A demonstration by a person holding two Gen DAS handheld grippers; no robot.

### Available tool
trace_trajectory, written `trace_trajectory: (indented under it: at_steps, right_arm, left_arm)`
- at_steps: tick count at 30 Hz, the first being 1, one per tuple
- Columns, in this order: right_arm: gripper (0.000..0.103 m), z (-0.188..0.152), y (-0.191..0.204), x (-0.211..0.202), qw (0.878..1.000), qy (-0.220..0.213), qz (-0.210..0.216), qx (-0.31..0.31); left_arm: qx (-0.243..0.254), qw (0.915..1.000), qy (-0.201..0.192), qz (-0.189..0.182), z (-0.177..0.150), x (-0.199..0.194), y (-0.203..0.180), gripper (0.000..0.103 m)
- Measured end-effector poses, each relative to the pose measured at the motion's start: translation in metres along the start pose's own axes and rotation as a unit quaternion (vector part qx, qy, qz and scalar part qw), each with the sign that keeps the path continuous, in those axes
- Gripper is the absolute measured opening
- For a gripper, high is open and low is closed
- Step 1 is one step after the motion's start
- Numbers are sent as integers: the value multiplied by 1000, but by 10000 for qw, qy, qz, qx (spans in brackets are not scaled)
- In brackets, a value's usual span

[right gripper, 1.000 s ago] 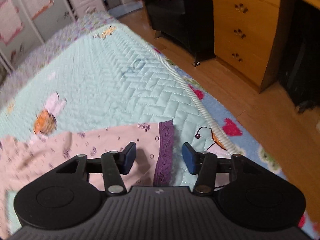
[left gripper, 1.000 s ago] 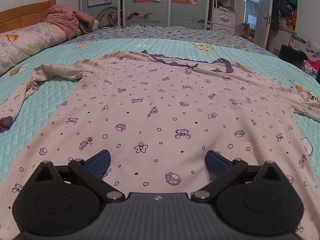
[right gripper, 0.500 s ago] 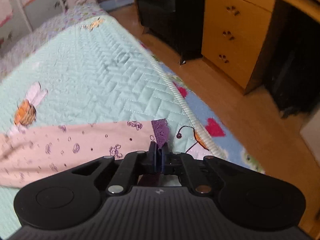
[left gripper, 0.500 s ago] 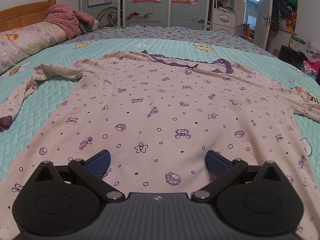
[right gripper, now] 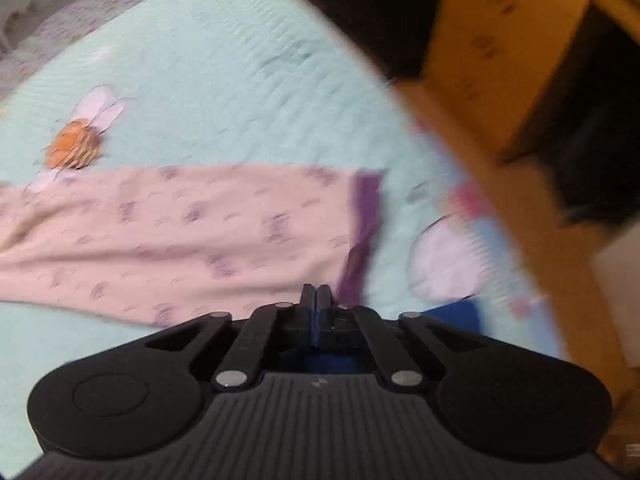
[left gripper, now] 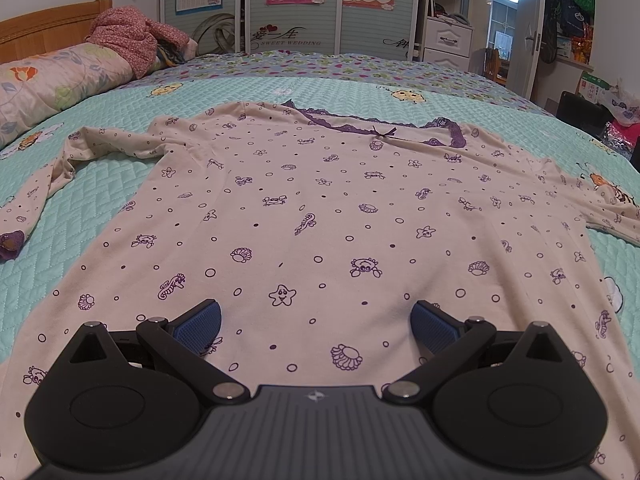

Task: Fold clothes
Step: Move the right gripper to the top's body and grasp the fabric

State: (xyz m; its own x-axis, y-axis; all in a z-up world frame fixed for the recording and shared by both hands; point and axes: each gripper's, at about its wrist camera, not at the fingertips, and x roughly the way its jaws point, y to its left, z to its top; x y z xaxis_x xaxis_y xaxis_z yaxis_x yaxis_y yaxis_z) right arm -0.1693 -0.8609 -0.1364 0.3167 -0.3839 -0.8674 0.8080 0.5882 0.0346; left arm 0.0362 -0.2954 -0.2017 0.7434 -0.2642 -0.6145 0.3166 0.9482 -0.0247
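A pale pink pyjama top (left gripper: pixel 320 216) with purple sea-creature prints and a purple lace neckline lies spread flat on the teal quilt (left gripper: pixel 120 128). In the left wrist view my left gripper (left gripper: pixel 316 320) hangs open over the top's lower hem, nothing between its blue pads. The right wrist view is blurred. There the top's right sleeve (right gripper: pixel 180 232) stretches across the quilt toward its purple cuff (right gripper: pixel 362 232). My right gripper (right gripper: pixel 316 300) is shut on the sleeve's end by the cuff, and the cloth rises toward the jaws.
The bed's right edge (right gripper: pixel 440 152) runs close beside the cuff, with wooden floor and a wooden dresser (right gripper: pixel 500 40) beyond. A pillow (left gripper: pixel 52 84) and a heap of red clothes (left gripper: pixel 132 40) lie at the headboard. Wardrobe doors (left gripper: pixel 288 4) stand behind the bed.
My right gripper went from open around the sleeve end to shut on it, then shifted, drawing the sleeve up. The left gripper and the top's body stayed still.
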Motion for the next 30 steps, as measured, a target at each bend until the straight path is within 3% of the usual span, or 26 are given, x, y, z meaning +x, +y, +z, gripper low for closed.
trace_trajectory:
  at_steps: [2,4,7,9,13,15,18,20,22,26,30]
  right_arm:
    - [7,0,6,-10,9988,-295,-383,89]
    - [7,-1,32,-27,9976,-642,-189,-157]
    - [9,-7,90,-46,9923,-719,910,-440]
    - [20,-17,138,-55,9825,-590,1651,-637]
    - [26,-56,236,-73,9486,-216,2944,-1143]
    - [27,-89,274,-84,9323,-60,3322,-1430]
    - [35,-138,297,-97,9291,72,3314,-1641]
    - [43,-162,290,-96,9318,252,3310,-1470]
    - [43,-182,280,-88,9407,341,3174,-1147]
    - [43,-192,263,-69,9493,263,3114,-343]
    - [42,-182,263,-53,9507,196,3092,145]
  left_arm:
    - [2,10000,2,1,0,0,0,103]
    - [9,10000,13,8,0,0,0,103]
    - [23,10000,79,15,2,-1,-1,103]
    - [-32,9997,227,-49,6,-5,2,103]
    - [-629,9958,347,-564,7,-34,34,103]
    - [-950,9908,569,-775,3,-48,58,103]
    - [-1296,9830,859,-973,-13,-69,91,103]
    - [-1228,9838,856,-989,-22,-86,102,103]
    - [-1091,9867,831,-869,-28,-100,109,103]
    - [-1357,9855,752,-686,-31,-113,136,103]
    - [-1743,9815,613,-492,-25,-117,171,103]
